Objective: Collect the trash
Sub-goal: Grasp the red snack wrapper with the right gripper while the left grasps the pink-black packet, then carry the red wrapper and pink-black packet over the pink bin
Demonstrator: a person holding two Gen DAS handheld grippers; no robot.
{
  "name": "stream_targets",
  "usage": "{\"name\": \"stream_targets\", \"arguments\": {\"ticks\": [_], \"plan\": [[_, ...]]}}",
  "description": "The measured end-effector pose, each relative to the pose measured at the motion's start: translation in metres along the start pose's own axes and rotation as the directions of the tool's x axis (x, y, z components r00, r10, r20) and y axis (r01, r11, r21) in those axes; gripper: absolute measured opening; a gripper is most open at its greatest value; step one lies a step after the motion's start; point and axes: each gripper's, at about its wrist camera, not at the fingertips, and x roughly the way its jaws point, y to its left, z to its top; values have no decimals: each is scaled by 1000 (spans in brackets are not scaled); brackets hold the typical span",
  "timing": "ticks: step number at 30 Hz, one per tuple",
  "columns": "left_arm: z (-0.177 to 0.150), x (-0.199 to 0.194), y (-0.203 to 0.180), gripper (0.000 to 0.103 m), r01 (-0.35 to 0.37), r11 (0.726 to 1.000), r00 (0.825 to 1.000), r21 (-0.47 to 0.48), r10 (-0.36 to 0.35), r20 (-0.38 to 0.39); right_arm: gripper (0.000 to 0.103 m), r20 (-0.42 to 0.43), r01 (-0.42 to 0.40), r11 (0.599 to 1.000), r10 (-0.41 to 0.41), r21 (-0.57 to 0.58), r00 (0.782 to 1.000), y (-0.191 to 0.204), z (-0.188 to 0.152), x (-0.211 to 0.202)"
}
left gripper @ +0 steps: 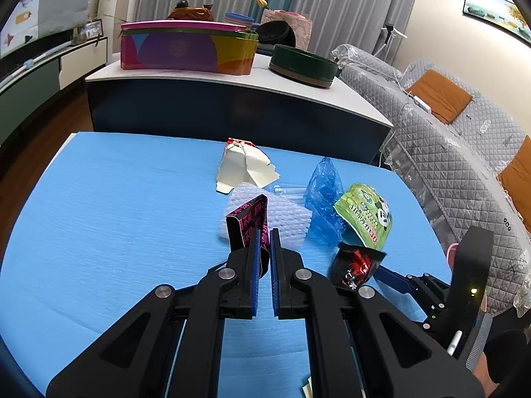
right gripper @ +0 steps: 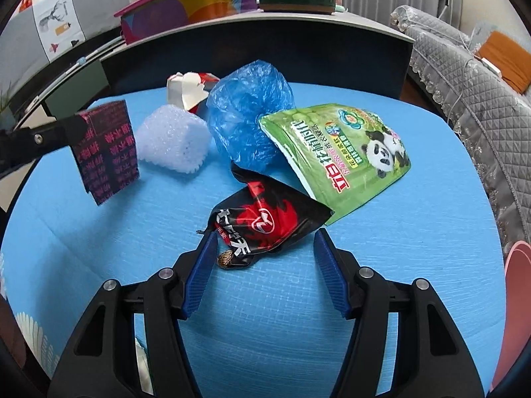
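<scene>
Clamped shut, the left gripper (left gripper: 264, 235) is seen in the left wrist view pinching a black carton with pink print (left gripper: 247, 222), one flap caught between the blue pads, so the carton hangs off the blue table mat (left gripper: 116, 199). At 12 o'clock of the tips a white bubble-wrap wad (left gripper: 282, 214) is parked, with a blue plastic bag (left gripper: 323, 195) and a green panda pouch (left gripper: 365, 215) toward 2 o'clock. The thin flap looks easily slipped, so the squeeze should probably be kept firm and the carton carried without swinging.

Over in the right wrist view, the right gripper (right gripper: 265, 247) is spread wide, nothing gripped. A crumpled black and red snack wrapper (right gripper: 265, 225) is sat right at its tips, around 12 o'clock, its near end just between the pads. It should likely be closed on at the bunched middle, not the loose edge. The panda pouch sits at 1 o'clock, overlapping the wrapper's far corner, so it might get dragged along.
</scene>
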Motion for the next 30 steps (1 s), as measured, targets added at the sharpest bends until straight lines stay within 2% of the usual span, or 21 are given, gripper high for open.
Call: {"name": "stream_targets", "arguments": {"ticks": [1, 3, 4, 5, 6, 11, 16, 30], "plan": [[0, 0, 1, 6, -1, 1000, 1000, 1, 1, -1, 57, -4, 7, 1000, -7, -2, 1000, 1, 0, 1], [-1, 0, 2, 6, -5, 1000, 1000, 5, 5, -3, 43, 2, 23, 1000, -23, -9, 1000, 1, 0, 0], [-1, 0, 2, 6, -7, 1000, 1000, 6, 7, -3, 39, 5, 21, 1000, -21, -7, 1000, 1, -1, -1], [-1, -1, 2, 6, -8, 1000, 1000, 7, 8, -2, 32, 7, 19, 1000, -19, -7, 1000, 0, -1, -1], [-1, -1, 2, 6, -10, 1000, 1000, 7, 10, 1, 20, 9, 17, 1000, -17, -5, 1000, -1, -1, -2], [0, -8, 2, 6, -11, 1000, 1000, 5, 11, 17, 18, 20, -8, 1000, 7, 27, 1000, -9, -5, -7], [-2, -16, -3, 6, -11, 1000, 999, 22, 10, 36, 17, 72, -4, 999, 1, 40, 997, -14, -5, -26], [-11, -52, -23, 6, 0, 998, 995, 62, -6, 97, 17, 205, 43, 996, -59, 82, 977, -33, -12, -105]]}}
